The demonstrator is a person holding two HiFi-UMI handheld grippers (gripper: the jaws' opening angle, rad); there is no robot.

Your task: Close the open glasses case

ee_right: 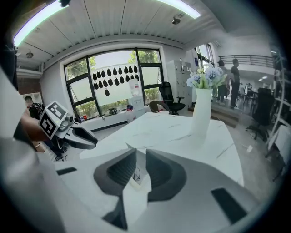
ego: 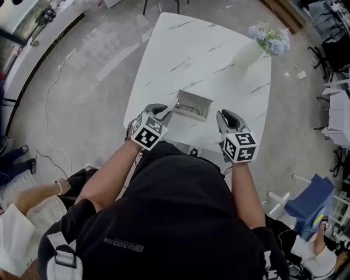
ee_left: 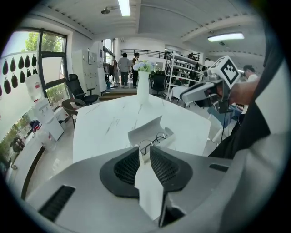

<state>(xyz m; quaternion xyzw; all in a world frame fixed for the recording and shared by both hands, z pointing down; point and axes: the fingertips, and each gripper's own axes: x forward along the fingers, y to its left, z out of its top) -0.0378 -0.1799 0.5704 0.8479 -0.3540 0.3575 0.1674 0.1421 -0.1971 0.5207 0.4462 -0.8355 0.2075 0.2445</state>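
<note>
An open grey rectangular glasses case (ego: 192, 104) on a white marble-patterned table (ego: 208, 54) is flanked by the left gripper (ego: 162, 113) and right gripper (ego: 226, 117), jaws held narrowly apart, empty.

I get bright, even light from the ceiling strips (ee_left: 123, 7) and big windows (ee_right: 116, 82), with soft glare on the white table (ego: 208, 54). Both gripper views bend hard toward black corners. Their nearest foreground is slightly soft, and shadows stay faint.
</note>
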